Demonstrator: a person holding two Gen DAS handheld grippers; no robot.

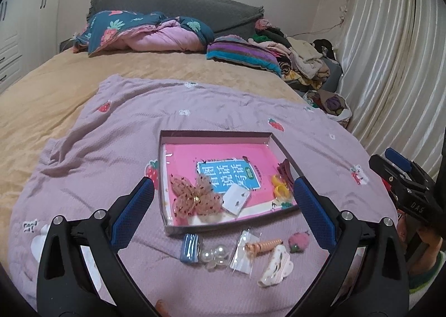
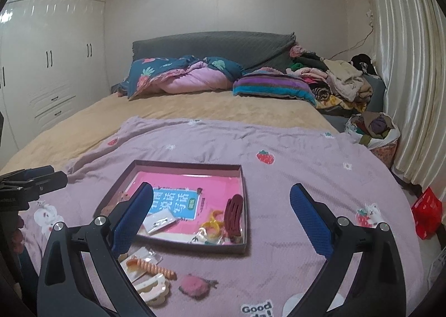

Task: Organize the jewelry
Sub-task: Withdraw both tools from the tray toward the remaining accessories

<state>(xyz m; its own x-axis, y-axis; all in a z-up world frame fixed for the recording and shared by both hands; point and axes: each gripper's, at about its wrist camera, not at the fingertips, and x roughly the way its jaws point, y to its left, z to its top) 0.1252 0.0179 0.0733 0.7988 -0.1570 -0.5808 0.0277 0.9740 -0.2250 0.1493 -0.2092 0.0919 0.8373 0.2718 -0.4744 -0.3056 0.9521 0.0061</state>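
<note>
Both grippers are hanging wide apart over the bed and gripping nothing: the left gripper is spreading its blue fingers on either side of the near end of the tray, and the right gripper is hovering open a little further right, its left finger crossing the tray's near corner in its own view. Inside the tray a pink mesh bow is lying at the near left, a small white earring card just beside it, yellow rings and a dark red hair clip sitting against the right wall. In front of the tray, loose on the lilac blanket, things are waiting in a row: a blue clip, pearl beads touching it, a clear packet, an orange spiral hair tie resting across that packet, a white claw clip, and a pink strawberry charm furthest right. Beyond, a rumpled quilt and a heap of clothes are lying at the headboard.
</note>
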